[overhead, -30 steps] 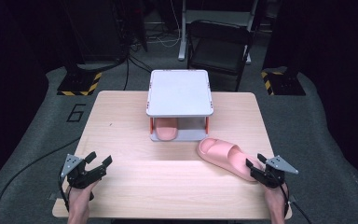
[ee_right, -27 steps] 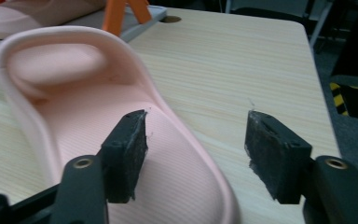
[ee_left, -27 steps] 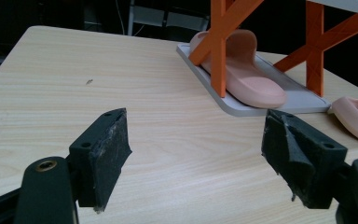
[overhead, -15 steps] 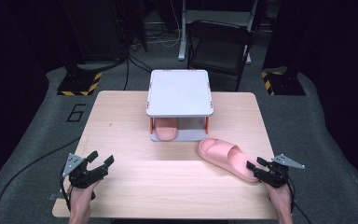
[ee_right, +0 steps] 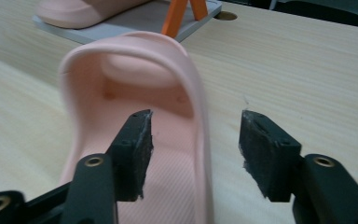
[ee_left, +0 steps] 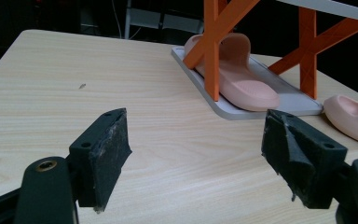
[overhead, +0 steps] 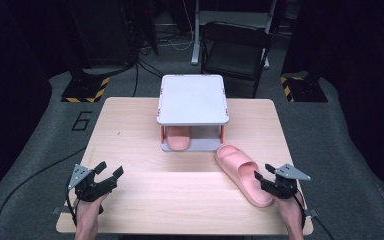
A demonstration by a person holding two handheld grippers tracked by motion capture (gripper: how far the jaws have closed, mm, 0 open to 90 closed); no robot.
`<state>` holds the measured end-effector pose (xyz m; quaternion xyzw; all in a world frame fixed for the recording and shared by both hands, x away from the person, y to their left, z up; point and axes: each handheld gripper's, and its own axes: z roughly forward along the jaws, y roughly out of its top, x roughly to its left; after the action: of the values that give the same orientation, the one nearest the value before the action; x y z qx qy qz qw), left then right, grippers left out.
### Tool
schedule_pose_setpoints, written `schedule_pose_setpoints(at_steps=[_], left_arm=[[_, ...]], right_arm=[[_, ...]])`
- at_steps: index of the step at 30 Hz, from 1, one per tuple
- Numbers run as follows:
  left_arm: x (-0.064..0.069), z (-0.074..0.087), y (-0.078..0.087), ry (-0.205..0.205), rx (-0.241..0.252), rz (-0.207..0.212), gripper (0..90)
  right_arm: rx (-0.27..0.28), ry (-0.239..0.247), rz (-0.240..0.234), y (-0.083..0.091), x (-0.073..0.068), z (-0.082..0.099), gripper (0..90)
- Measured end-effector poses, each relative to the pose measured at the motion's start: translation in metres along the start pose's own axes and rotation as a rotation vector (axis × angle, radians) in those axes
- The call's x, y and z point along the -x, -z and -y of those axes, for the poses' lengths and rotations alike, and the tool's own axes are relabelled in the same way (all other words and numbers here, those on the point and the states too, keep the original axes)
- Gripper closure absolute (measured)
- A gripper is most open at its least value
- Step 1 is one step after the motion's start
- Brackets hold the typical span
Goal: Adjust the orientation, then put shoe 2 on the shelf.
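On the table [overhead: 130, 130] a 2-level rack [overhead: 193, 100] stands at the far middle, with 1 pink slipper [overhead: 179, 141] on its lower shelf and a 2nd slipper [overhead: 243, 172] lying loose on the wood just right of it, heel toward the person. The right gripper [overhead: 264, 181] is released, and in its own view its 2 jaws straddle the right side wall of the loose slipper's heel, 1 jaw over the footbed and 1 outside. The left gripper [overhead: 109, 173], also released and empty, hovers over bare wood near the front left, well apart from the rack.
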<state>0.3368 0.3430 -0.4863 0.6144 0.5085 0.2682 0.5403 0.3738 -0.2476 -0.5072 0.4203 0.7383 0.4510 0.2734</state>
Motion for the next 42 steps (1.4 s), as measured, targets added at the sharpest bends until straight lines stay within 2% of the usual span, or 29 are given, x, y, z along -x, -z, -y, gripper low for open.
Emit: schedule_pose_setpoints(at_steps=[3,5,6,7,8,9,12,16,20,23,24,25,27,31,33,36,40,42], left_arm=[[-0.002,0.0,0.001,0.003,0.002,-0.001,23.0],[-0.004,0.0,0.001,0.003,0.002,-0.008,23.1],[-0.004,0.0,0.001,0.008,0.005,-0.008,23.1],[-0.005,0.0,0.002,0.007,0.001,-0.008,23.1],[-0.005,0.0,0.002,0.007,0.003,-0.013,23.1],[-0.006,0.0,0.002,0.009,0.003,-0.013,23.1],[-0.005,0.002,0.001,0.012,0.002,-0.009,23.1],[-0.002,0.003,0.0,0.008,-0.003,-0.002,23.1],[0.002,0.002,-0.001,0.006,-0.005,0.0,23.1],[0.004,0.001,-0.001,0.004,-0.01,0.003,23.1],[0.004,0.0,0.0,0.003,-0.011,0.005,23.2],[0.005,-0.001,0.0,-0.002,-0.012,0.008,23.2],[0.005,-0.003,0.001,-0.012,-0.019,0.008,23.2],[0.001,-0.007,0.003,-0.019,-0.012,0.001,23.2],[0.0,-0.006,0.004,-0.015,-0.007,-0.002,23.2],[-0.001,-0.003,0.004,-0.013,-0.004,-0.005,23.2],[0.001,0.0,0.005,-0.015,-0.023,-0.007,23.2],[0.001,0.0,0.004,-0.028,-0.026,-0.005,23.2]], right_arm=[[-0.012,0.02,-0.007,-0.015,0.002,-0.003,63.1],[-0.009,0.014,-0.026,-0.019,0.001,-0.004,70.7],[-0.005,0.007,-0.025,-0.019,0.0,-0.004,74.6],[0.002,0.008,-0.004,-0.018,-0.002,-0.004,78.9],[0.021,0.012,0.003,-0.017,-0.004,-0.004,79.7],[0.021,0.017,-0.017,-0.015,-0.005,-0.005,80.3],[-0.006,0.047,-0.022,-0.013,-0.014,-0.003,82.2],[0.01,0.047,-0.044,-0.008,-0.032,-0.001,82.7],[0.042,0.073,-0.099,-0.008,-0.053,0.0,82.5],[0.037,0.11,-0.126,-0.013,-0.063,-0.002,82.2],[0.036,0.111,-0.12,-0.014,-0.065,-0.003,81.8],[0.04,0.089,-0.133,-0.015,-0.065,-0.003,79.1],[0.071,0.067,-0.132,-0.014,-0.064,-0.004,64.0],[0.12,0.042,-0.114,-0.008,-0.061,-0.005,47.6],[0.129,0.021,-0.109,-0.004,-0.059,-0.005,45.6],[0.151,0.006,-0.073,0.001,-0.057,-0.004,41.3],[0.172,-0.024,-0.09,0.005,-0.054,-0.006,40.4],[0.156,-0.016,-0.099,0.004,-0.054,-0.005,39.6]])
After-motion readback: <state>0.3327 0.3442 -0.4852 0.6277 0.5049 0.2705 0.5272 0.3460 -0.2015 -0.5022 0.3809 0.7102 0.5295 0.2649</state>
